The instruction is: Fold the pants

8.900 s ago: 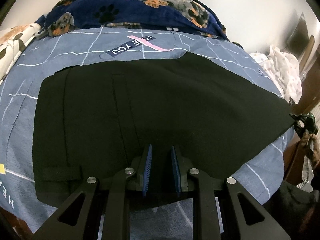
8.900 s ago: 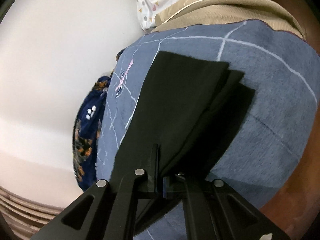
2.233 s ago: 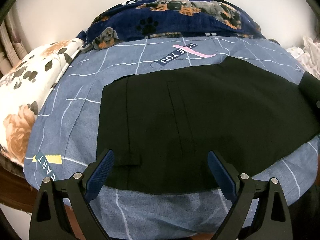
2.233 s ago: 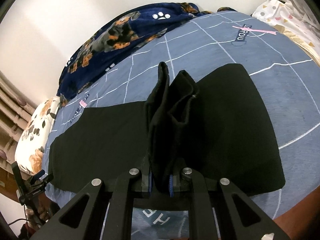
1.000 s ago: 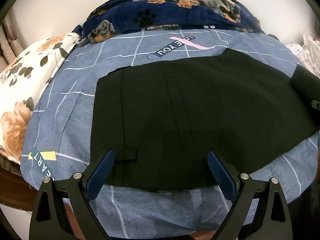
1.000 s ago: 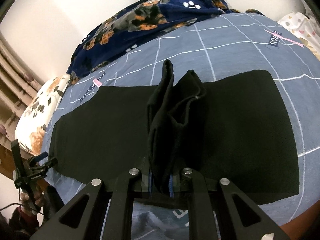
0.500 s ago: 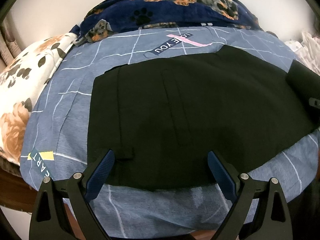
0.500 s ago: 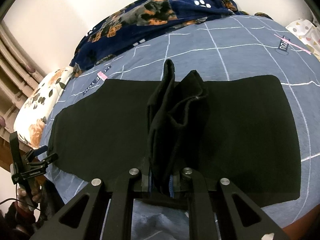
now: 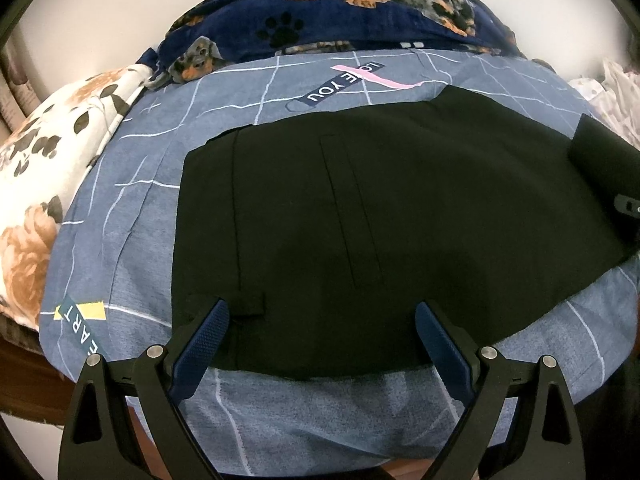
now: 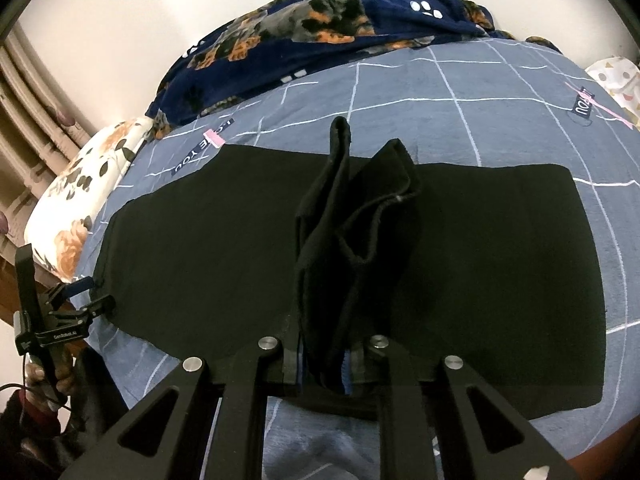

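Black pants point(image 9: 360, 216) lie flat across a blue checked bed sheet point(image 9: 320, 412). The waistband end is to the left in the left wrist view. My left gripper point(image 9: 320, 332) is open wide and empty, its blue pads point(image 9: 202, 344) at the near edge of the pants by the belt loop. My right gripper point(image 10: 324, 364) is shut on the bunched leg hems point(image 10: 352, 240) and holds them up over the flat pants point(image 10: 500, 260). The left gripper point(image 10: 76, 312) also shows at the far left in the right wrist view.
A navy dog-print blanket point(image 9: 340, 12) lies along the wall at the back of the bed. A floral pillow point(image 9: 44, 176) sits at the left end. White patterned cloth point(image 9: 616, 92) lies at the right end. The bed's near edge drops off just under my grippers.
My right gripper has carried the leg hems leftward over the pants, toward the waistband end. My left gripper has opened wide since the earliest frame and stays at the near edge.
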The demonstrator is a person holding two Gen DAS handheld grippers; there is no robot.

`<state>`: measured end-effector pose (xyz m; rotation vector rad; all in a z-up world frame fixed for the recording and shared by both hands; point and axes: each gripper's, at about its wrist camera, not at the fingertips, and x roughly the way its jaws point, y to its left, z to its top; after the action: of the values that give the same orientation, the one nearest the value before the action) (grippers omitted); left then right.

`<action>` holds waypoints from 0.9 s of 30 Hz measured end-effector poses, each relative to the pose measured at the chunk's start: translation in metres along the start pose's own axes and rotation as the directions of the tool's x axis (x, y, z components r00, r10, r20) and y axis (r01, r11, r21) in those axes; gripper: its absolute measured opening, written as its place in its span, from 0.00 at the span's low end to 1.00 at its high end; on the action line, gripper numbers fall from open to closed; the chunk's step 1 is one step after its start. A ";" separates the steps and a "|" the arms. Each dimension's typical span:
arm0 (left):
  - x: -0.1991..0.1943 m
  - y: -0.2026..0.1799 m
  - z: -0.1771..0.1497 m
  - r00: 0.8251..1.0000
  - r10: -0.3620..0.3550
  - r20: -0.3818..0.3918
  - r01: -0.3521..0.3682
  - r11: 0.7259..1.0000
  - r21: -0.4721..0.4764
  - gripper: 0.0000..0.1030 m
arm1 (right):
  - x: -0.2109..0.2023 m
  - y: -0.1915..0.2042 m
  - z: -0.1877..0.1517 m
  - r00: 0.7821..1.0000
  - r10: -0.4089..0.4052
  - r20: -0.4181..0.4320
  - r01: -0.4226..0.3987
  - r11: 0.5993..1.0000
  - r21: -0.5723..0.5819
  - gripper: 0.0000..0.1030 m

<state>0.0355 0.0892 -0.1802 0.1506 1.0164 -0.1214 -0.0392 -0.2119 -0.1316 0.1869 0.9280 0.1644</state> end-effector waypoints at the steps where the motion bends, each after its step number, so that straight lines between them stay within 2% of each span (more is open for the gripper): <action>1: 0.000 0.000 0.000 1.000 0.000 0.000 0.000 1.000 0.000 0.91 | 0.000 0.000 0.000 1.000 0.001 0.000 -0.001 1.000 -0.001 0.16; 4: 0.001 0.000 0.001 1.000 0.000 -0.002 0.000 1.000 0.004 0.91 | 0.001 0.002 0.000 1.000 0.005 -0.003 -0.005 1.000 -0.005 0.19; 8: 0.001 -0.001 0.000 1.000 -0.001 -0.003 0.001 1.000 0.005 0.91 | 0.001 0.006 0.001 1.000 0.030 -0.006 -0.030 1.000 -0.005 0.28; 15: 0.001 -0.001 0.001 1.000 -0.001 -0.004 0.001 1.000 0.006 0.91 | 0.001 0.011 0.000 0.998 0.053 -0.014 -0.054 0.998 -0.021 0.35; 21: 0.001 -0.002 0.000 1.000 0.000 -0.004 0.000 1.000 0.007 0.91 | 0.001 0.017 -0.002 0.995 0.094 -0.028 -0.095 0.995 -0.034 0.49; 23: 0.001 -0.002 0.000 1.000 0.000 -0.004 0.000 1.000 0.007 0.91 | 0.002 0.019 -0.002 0.990 0.132 -0.039 -0.133 0.991 -0.030 0.61; 27: 0.001 -0.002 0.001 1.000 0.000 -0.004 0.000 1.000 0.007 0.91 | 0.000 0.024 -0.003 0.974 0.221 -0.044 -0.222 0.975 -0.020 0.63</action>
<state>0.0360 0.0869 -0.1806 0.1572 1.0200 -0.1242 -0.0431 -0.1884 -0.1285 0.2649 0.9449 0.3876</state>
